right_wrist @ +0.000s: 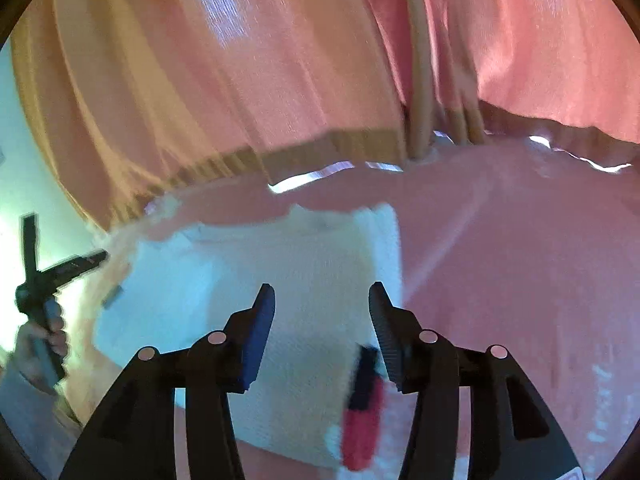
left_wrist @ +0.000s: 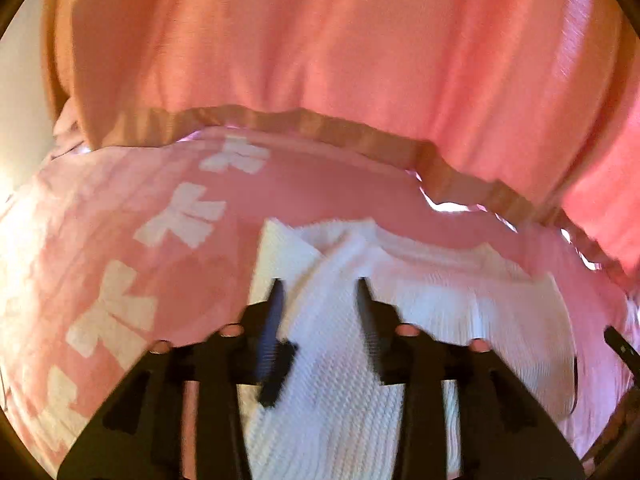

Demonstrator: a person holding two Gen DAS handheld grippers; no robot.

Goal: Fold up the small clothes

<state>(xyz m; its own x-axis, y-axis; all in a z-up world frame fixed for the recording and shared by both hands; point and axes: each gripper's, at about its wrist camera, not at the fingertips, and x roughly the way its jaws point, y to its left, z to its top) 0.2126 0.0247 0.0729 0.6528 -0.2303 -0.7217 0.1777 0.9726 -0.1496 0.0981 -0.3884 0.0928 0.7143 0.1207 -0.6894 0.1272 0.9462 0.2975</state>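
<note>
A small white knit garment (left_wrist: 332,360) lies on a pink sheet (left_wrist: 320,184) printed with white bows. My left gripper (left_wrist: 319,291) hovers over the garment's folded edge, jaws apart, nothing pinched between the pads. In the right wrist view the same white garment (right_wrist: 240,280) lies flat, with a red and dark stripe (right_wrist: 362,408) near its close right corner. My right gripper (right_wrist: 321,291) stands open above it, holding nothing. A hand (right_wrist: 40,340) holds the left gripper (right_wrist: 68,268) past the garment's left side.
A pink curtain (left_wrist: 320,40) with a tan hem (left_wrist: 360,132) hangs along the far edge of the sheet. A pale wall (right_wrist: 24,184) shows at the far left. Bare pink sheet (right_wrist: 520,260) spreads to the right of the garment.
</note>
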